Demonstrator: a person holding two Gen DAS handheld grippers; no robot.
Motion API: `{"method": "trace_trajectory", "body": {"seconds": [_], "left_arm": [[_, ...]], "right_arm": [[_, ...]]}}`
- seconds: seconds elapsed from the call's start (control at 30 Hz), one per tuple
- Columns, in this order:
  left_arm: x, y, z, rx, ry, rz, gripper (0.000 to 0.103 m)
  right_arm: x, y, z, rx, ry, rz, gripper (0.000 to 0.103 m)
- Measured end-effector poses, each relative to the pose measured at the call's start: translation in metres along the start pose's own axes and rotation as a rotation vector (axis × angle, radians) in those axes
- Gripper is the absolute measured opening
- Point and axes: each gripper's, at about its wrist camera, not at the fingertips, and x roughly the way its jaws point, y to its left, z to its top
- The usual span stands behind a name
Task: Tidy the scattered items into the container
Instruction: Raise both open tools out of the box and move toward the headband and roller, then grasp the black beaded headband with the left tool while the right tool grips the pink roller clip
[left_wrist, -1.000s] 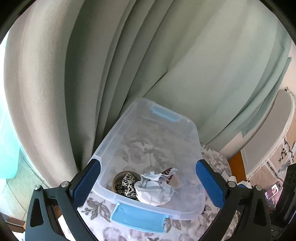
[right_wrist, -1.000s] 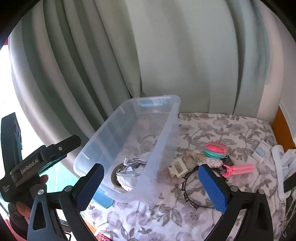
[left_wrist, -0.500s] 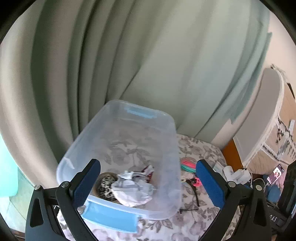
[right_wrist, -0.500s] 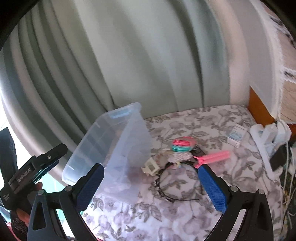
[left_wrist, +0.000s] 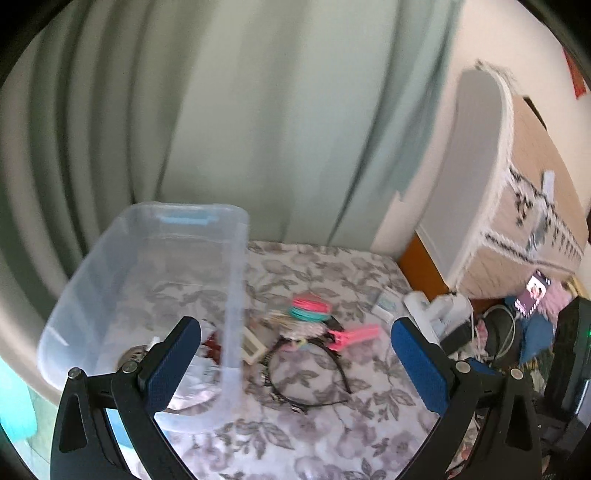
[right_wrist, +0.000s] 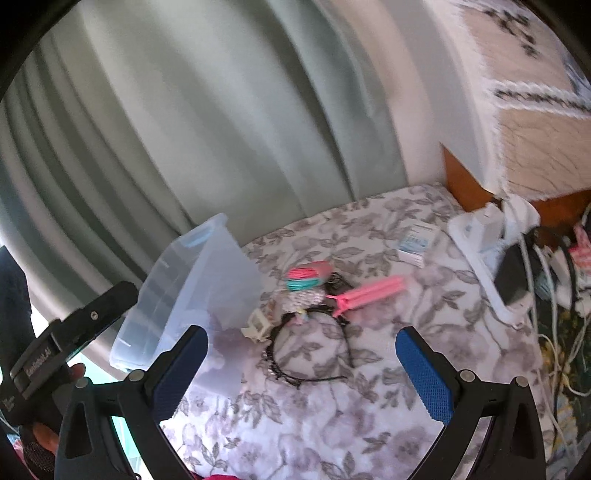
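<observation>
A clear plastic bin (left_wrist: 236, 280) with blue handles stands at the left of the floral-clothed table (left_wrist: 332, 435); it also shows in the right wrist view (right_wrist: 207, 280). It holds crumpled paper and a leopard-print item. Right of it lie a black headband (left_wrist: 306, 373) (right_wrist: 310, 350), a pink clip (left_wrist: 354, 334) (right_wrist: 369, 293), pink and teal hair ties (left_wrist: 310, 308) (right_wrist: 306, 277) and a small cream device (left_wrist: 251, 345) (right_wrist: 256, 325). My left gripper (left_wrist: 295, 365) is open and empty above the table's near side. My right gripper (right_wrist: 301, 367) is open and empty above the headband.
Green curtains hang behind the table. A small white packet (right_wrist: 417, 240) lies at the back right. A white power strip (right_wrist: 484, 258), cables and a phone (left_wrist: 535, 295) crowd the right edge. A cloth-covered cabinet (left_wrist: 535, 203) stands to the right.
Both grippers have swung to the right, away from the bin, bringing the scattered items into the middle of both views. Both stay open and empty.
</observation>
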Motion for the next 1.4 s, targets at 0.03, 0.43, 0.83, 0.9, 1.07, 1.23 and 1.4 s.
{"method": "trace_trajectory", "body": {"seconds": [0.03, 0.43, 0.83, 0.9, 1.07, 1.23, 1.4], "left_arm": [[0.003, -0.006, -0.002, 0.008, 0.008, -0.013, 0.103], [0.036, -0.045, -0.029, 0.059, 0.125, -0.095, 0.103], [0.079, -0.047, -0.053, 0.022, 0.255, -0.073, 0.103], [0.089, -0.045, -0.058, 0.012, 0.293, -0.058, 0.103], [0.111, -0.042, -0.074, -0.005, 0.367, -0.037, 0.103], [0.129, -0.028, -0.081, -0.062, 0.403, 0.049, 0.102], [0.141, -0.018, -0.084, -0.083, 0.394, 0.116, 0.102]], "right_arm": [[-0.002, -0.006, 0.0, 0.012, -0.003, -0.01, 0.103], [-0.007, -0.056, -0.011, 0.077, 0.015, -0.071, 0.103], [0.015, -0.08, -0.019, 0.073, 0.077, -0.095, 0.103], [0.019, -0.082, -0.02, 0.071, 0.088, -0.099, 0.103], [0.036, -0.085, -0.022, 0.045, 0.128, -0.106, 0.103], [0.05, -0.085, -0.019, 0.012, 0.149, -0.108, 0.103], [0.066, -0.085, -0.013, -0.006, 0.168, -0.103, 0.103]]}}
